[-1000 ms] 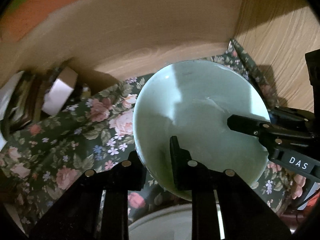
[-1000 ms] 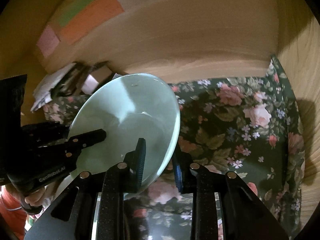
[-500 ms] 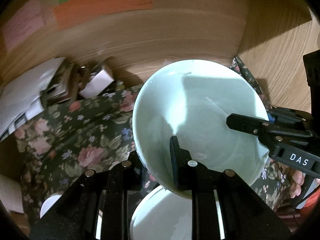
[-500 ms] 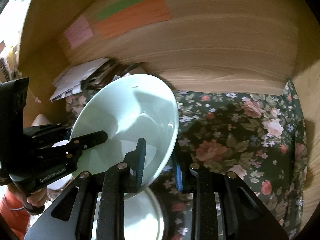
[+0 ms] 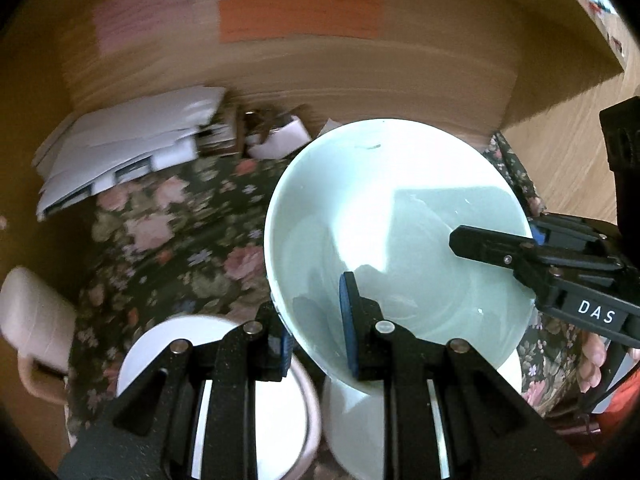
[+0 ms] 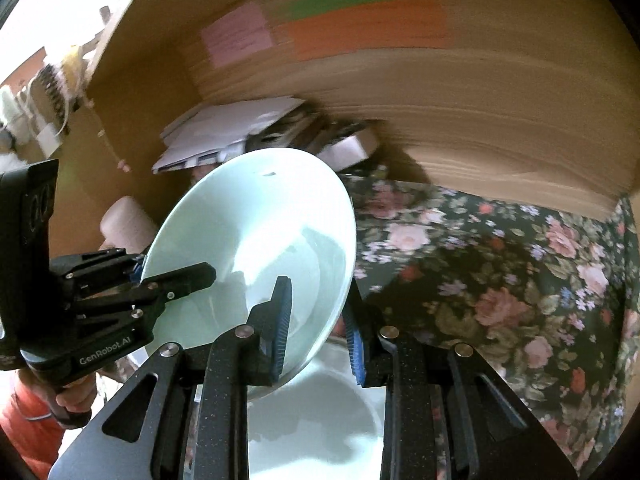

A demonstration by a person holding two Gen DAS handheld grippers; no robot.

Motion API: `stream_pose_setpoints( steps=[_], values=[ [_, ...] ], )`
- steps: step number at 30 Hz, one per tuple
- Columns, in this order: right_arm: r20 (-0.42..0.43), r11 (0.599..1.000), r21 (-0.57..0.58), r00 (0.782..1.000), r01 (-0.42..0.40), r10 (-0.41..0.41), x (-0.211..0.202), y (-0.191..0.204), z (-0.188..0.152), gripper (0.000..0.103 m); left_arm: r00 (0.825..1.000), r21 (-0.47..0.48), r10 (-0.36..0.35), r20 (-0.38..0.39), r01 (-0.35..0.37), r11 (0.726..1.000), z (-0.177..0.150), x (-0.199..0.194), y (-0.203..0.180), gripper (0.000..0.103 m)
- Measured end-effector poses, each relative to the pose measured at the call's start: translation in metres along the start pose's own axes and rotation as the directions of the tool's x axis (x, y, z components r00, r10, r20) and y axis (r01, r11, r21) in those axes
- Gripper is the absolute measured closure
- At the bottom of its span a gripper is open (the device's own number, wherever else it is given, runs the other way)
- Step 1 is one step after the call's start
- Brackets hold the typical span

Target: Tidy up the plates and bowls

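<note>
Gripping one pale green bowl (image 5: 396, 236) from opposite sides, the left tongs (image 5: 316, 332) and the right tongs (image 6: 316, 328) each pinch its rim, one finger inside and one outside. Two grips on a wide, smooth dish probably keep it from tipping or slipping, and both tongs are closed narrow on the rim. The bowl hangs tilted in the air above the bench with its flowered cloth (image 6: 500, 280), clear of the dishes below, so it looks like it is being carried to a stack. Beneath it I count two other dishes: a white plate (image 5: 160, 344) at the lower left and a pale green one (image 5: 352, 428) right under the held bowl. At the back lie a pile of white papers (image 5: 120, 160) and, at the far left, one pinkish cup (image 5: 32, 320)
</note>
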State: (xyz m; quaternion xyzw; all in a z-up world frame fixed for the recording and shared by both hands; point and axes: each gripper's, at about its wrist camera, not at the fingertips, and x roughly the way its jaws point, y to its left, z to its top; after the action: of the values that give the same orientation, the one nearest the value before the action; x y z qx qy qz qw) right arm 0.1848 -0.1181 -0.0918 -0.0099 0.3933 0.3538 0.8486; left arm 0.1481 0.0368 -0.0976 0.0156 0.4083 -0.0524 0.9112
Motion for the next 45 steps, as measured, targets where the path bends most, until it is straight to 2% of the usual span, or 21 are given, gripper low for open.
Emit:
stream_pose_setpoints(
  steps=[10,23,35,45],
  values=[
    [-0.054,0.994,-0.069,0.996,-0.079,0.076,0.027,0.042,-0.002,0.08,0.998,-0.109,0.055,0.01,-0.054,0.993,-0.03,-0.022,0.046,0.083],
    [-0.141,0.982,-0.103,0.98,-0.158,0.143,0.064,0.08,-0.018,0.079,0.992,-0.212,0.124,-0.008,-0.123,0.969,-0.07,-0.036,0.086,0.083],
    [-0.201,0.977,-0.117,0.968,-0.179,0.153,0.088,0.094,-0.029,0.079,0.988,-0.24,0.147,-0.043,-0.153,0.959,-0.095,-0.033,0.099,0.083],
    [-0.212,0.977,-0.131,0.968,-0.166,0.136,0.091,0.096,-0.029,0.077,0.988,-0.239,0.147,-0.047,-0.155,0.959,-0.101,-0.027,0.101,0.083]
  ],
)
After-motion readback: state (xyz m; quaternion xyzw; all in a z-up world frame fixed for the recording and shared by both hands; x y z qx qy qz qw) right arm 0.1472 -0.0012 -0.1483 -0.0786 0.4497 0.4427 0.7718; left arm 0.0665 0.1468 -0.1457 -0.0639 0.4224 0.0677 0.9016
